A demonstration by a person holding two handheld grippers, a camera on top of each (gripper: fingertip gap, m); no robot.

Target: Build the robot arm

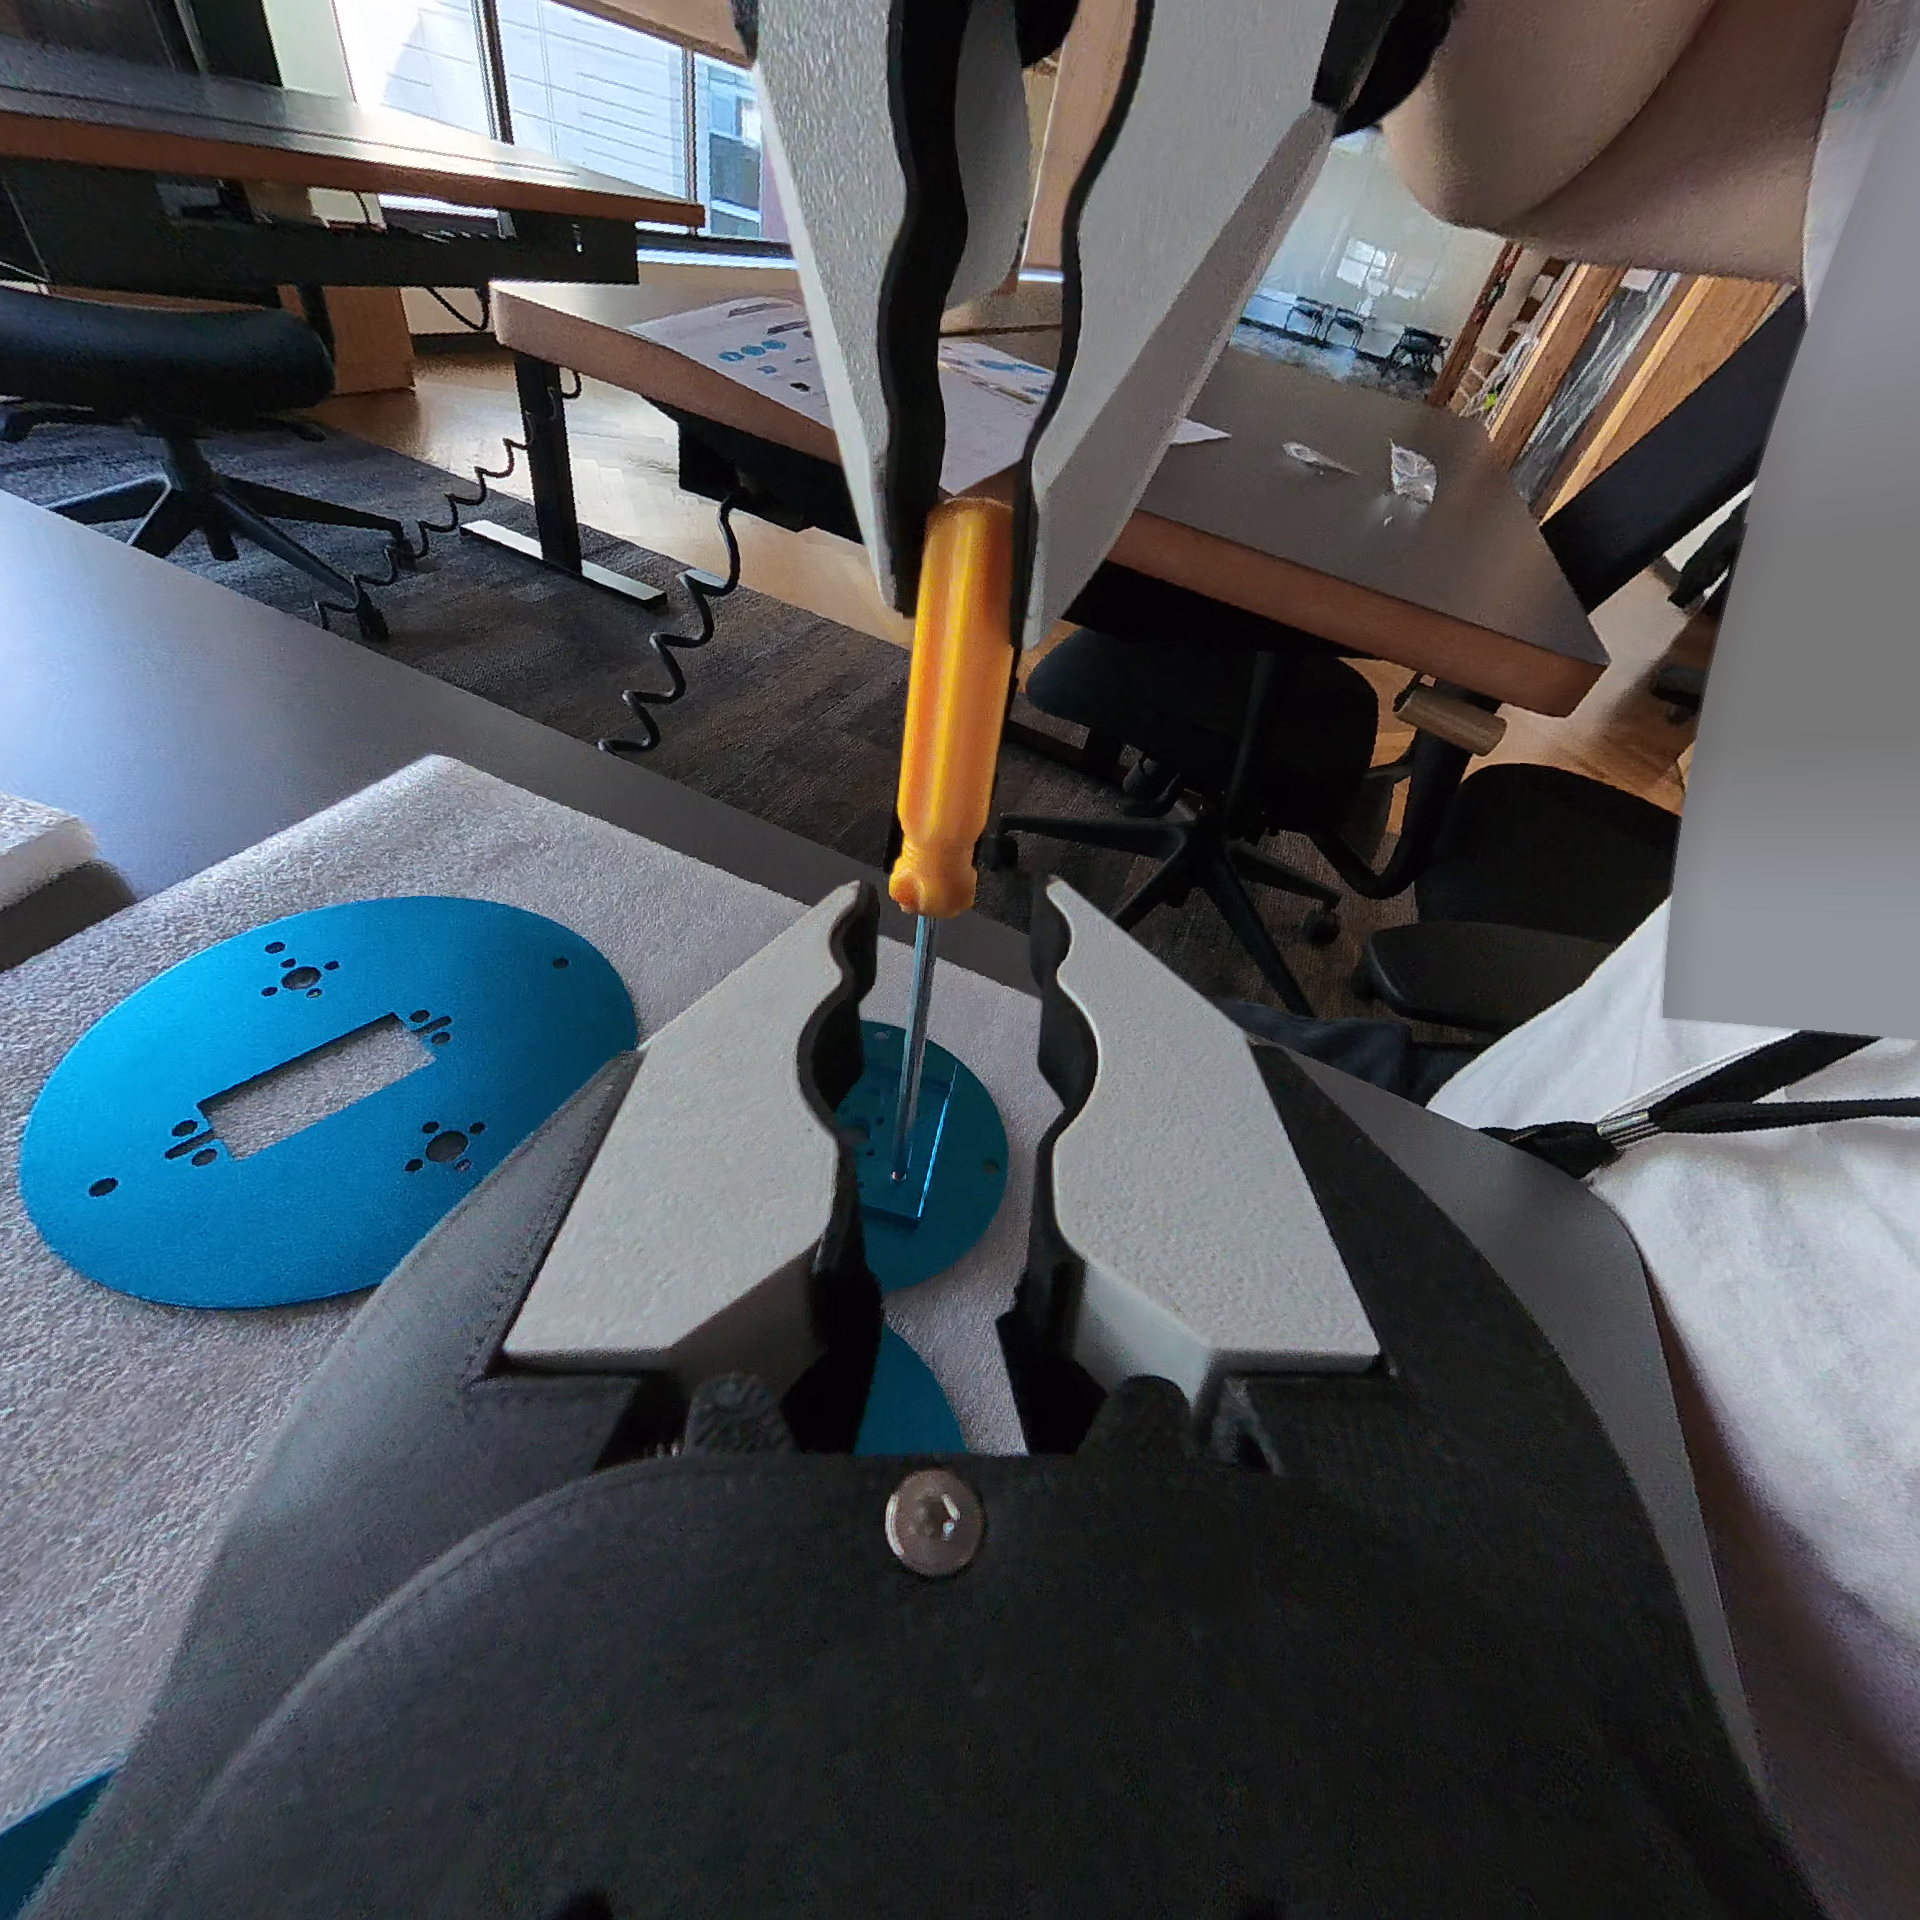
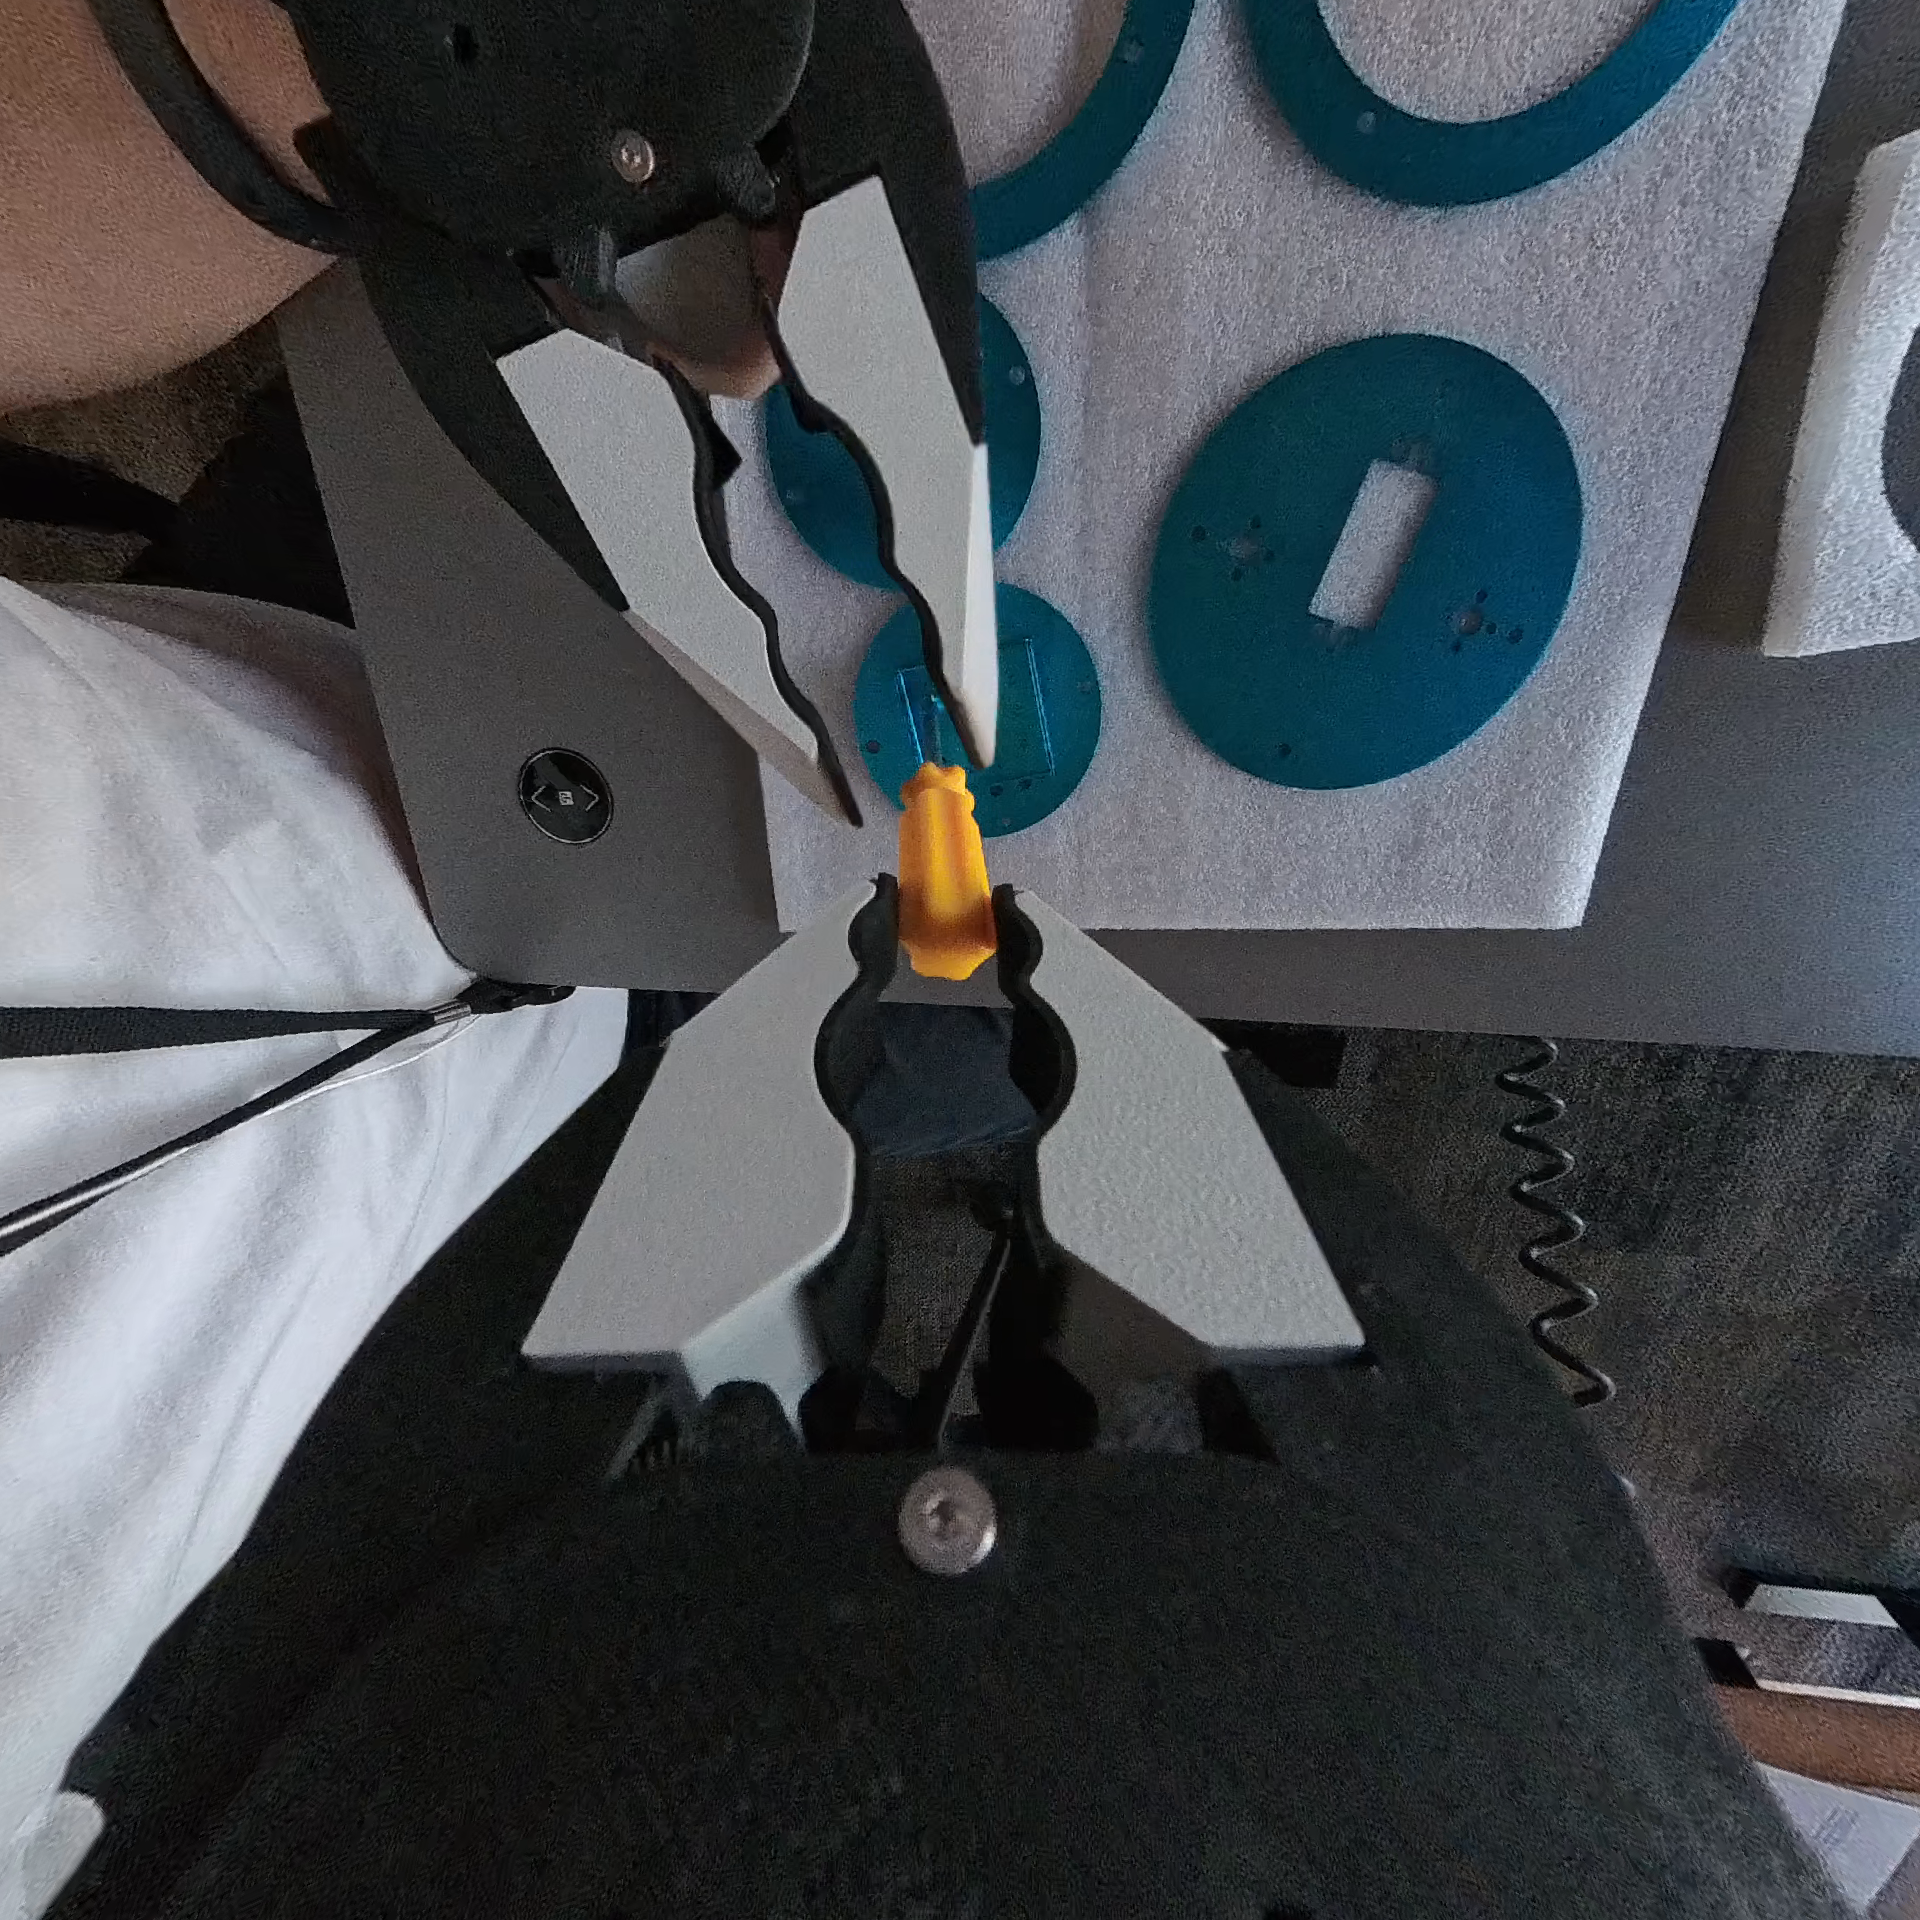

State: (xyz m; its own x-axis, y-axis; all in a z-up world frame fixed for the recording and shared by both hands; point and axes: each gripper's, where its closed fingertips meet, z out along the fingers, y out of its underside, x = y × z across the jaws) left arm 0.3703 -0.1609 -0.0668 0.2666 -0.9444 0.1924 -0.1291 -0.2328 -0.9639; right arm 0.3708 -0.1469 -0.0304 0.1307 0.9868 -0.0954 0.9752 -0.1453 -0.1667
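My right gripper point(image 2: 943, 894) is shut on the orange handle of a small screwdriver point(image 2: 940, 862) and holds it upright. In the left wrist view it point(image 1: 966, 592) comes down from above, and the screwdriver point(image 1: 956, 707) has its thin shaft tip resting on a blue bracket point(image 1: 914, 1164) on a small blue round plate point(image 1: 966, 1195). My left gripper point(image 1: 956, 904) is open and empty, its jaws either side of the shaft just above that plate. It also shows in the right wrist view point(image 2: 914, 784), over the small plate point(image 2: 1039, 707).
A large blue plate with a rectangular slot point(image 1: 322, 1101) point(image 2: 1361, 561) lies beside it on white foam point(image 2: 1299, 831). Blue rings point(image 2: 1455, 156) and another disc point(image 2: 1013, 416) lie farther along. The grey table's edge point(image 1: 520, 717) is close; office chairs point(image 1: 1226, 748) stand beyond. A person's white shirt point(image 2: 208, 831) is alongside. Spacing between my two grippers at the tips: around 5 cm.
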